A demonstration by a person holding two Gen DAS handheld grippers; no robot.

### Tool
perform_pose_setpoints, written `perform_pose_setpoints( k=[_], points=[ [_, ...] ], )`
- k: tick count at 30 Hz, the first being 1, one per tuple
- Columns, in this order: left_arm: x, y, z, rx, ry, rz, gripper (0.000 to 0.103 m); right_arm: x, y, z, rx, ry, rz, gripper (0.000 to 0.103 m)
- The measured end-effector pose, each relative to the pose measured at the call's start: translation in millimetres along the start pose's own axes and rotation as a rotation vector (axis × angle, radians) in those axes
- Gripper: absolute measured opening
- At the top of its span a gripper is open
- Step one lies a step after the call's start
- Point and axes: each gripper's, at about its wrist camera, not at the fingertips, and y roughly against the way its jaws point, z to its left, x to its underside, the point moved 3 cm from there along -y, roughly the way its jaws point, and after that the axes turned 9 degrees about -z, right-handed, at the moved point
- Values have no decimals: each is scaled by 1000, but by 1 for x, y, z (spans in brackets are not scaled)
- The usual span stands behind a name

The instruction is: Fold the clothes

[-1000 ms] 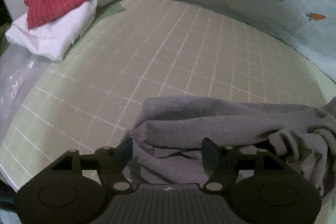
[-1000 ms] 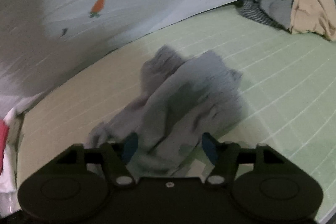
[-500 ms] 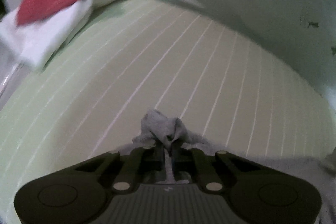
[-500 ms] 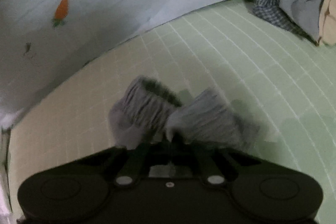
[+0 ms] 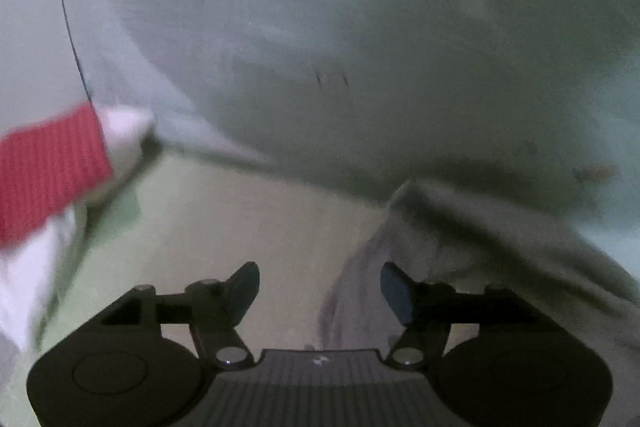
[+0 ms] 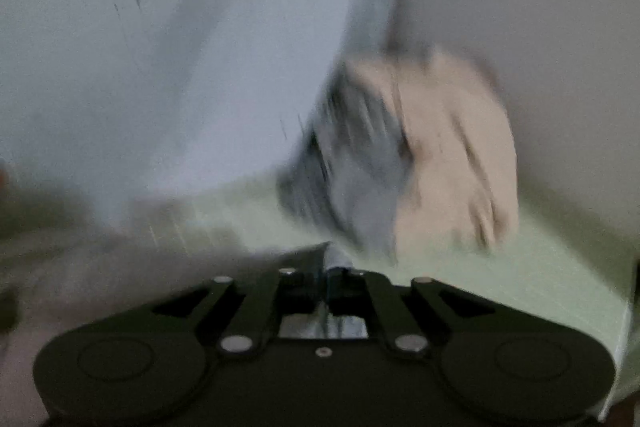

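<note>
On my far left a folded stack [image 5: 44, 187], red cloth on white, sits at the edge of the green mat [image 5: 240, 227], so I judge some of the clothes are already done. The grey garment [image 5: 460, 247] lies rumpled on the mat ahead and to the right of my left gripper [image 5: 316, 287], running back toward the pale sheet [image 5: 360, 47] with the carrot print; I see no clean crease in it, so its folding looks barely started. Further right, in the blurred right wrist view, a loose heap [image 6: 400, 155] of grey and cream clothes waits at the back of the mat, still unfolded, so most of the job remains.

My left gripper's jaws stand wide apart with nothing between them; the garment's edge lies under the gap, and I can't tell whether it touches. My right gripper [image 6: 326, 273] has its jaws pressed together on a small tuft of the garment.
</note>
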Motion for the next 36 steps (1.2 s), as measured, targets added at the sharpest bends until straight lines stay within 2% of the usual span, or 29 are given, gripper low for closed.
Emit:
perform_pose_setpoints(
  k=[3,6,8,10,13,16,17,18,19,20,21,23,24,25,26,30,32,33,36],
  points=[
    [46,8,-4,28,14,103,68,33,0,-15,11,-47,98,31],
    [90,18,-13,57,27,205,68,52,8,-21,-4,-29,126,42],
    [107,19,-17,85,58,248,69,59,10,-22,-16,-27,135,48],
    [115,16,-25,113,82,271,69,59,6,-20,-22,-45,138,57],
    [118,1,-34,158,97,312,69,58,-5,-18,-34,-67,153,62],
    [112,-18,-41,166,117,330,67,60,-23,-14,-29,-89,180,67],
    [111,-23,-42,167,130,334,62,61,-29,-13,-23,-96,188,67],
    [109,-28,-45,173,139,342,45,62,-34,-12,-16,-101,198,69],
    [110,-32,-46,173,144,351,34,63,-38,-11,-10,-102,206,70],
    [110,-35,-47,170,148,359,8,64,-41,-11,-5,-99,212,70],
    [111,-34,-44,163,156,360,6,66,-44,-11,-6,-97,219,69],
    [109,-31,-34,151,203,343,5,68,-49,-12,-29,-95,238,48],
    [105,-27,-28,138,213,321,5,70,-50,-13,-50,-92,249,15],
    [100,-22,-20,122,219,296,5,70,-50,-13,-58,-81,254,2],
    [92,-15,-9,86,205,253,5,70,-48,-15,-57,-69,245,1],
    [53,22,50,-156,123,54,4,63,-32,-21,-58,-33,175,1],
    [40,36,83,-268,107,-15,4,60,-25,-24,-63,-23,164,1],
    [36,42,97,-317,100,-42,4,60,-23,-25,-70,-22,167,1],
    [41,47,122,-401,106,-44,9,65,-21,-24,-112,-52,194,1]
  ],
)
